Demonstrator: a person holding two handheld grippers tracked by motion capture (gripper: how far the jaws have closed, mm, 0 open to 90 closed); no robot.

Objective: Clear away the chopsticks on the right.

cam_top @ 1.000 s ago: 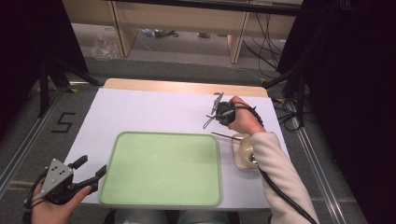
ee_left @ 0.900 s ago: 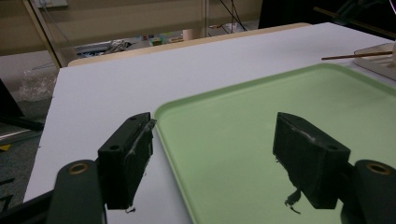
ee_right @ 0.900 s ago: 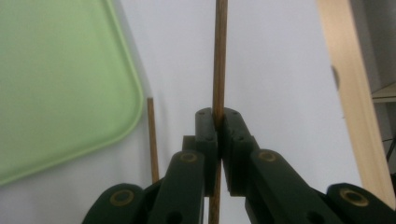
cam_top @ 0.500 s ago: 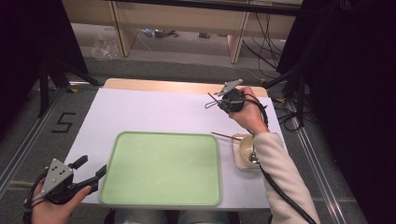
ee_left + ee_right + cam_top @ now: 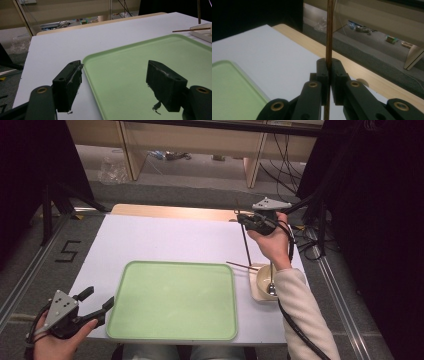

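Rising above the far right part of the white counter, the right claw is now sitting higher and farther back than in the earlier frames, where it was hovering closer to the small cream bowl. It is clenched on a thin, dark brown wooden chopstick, which has come up with it and is now hanging almost straight down from the jaws, its lower tip ending just above the bowl's near-left corner. In the right gripper view the same stick is running as a straight, narrow reddish-brown rod through the pressed-together jaws of that claw, sticking out both above and below them.

A second brown chopstick is lying nearly level below the right claw, its end resting on the bowl's rim; it is keeping the same place as before. A metal spoon is sitting inside the bowl.

The left claw is staying where it was, at the near left corner of the counter, released, with its jaws spread wide and nothing between them. In the left gripper view, those jaws are straddling the near left edge of the large pale green rectangular plastic tray, which is lying flat just to the right of that claw and well below the right one.
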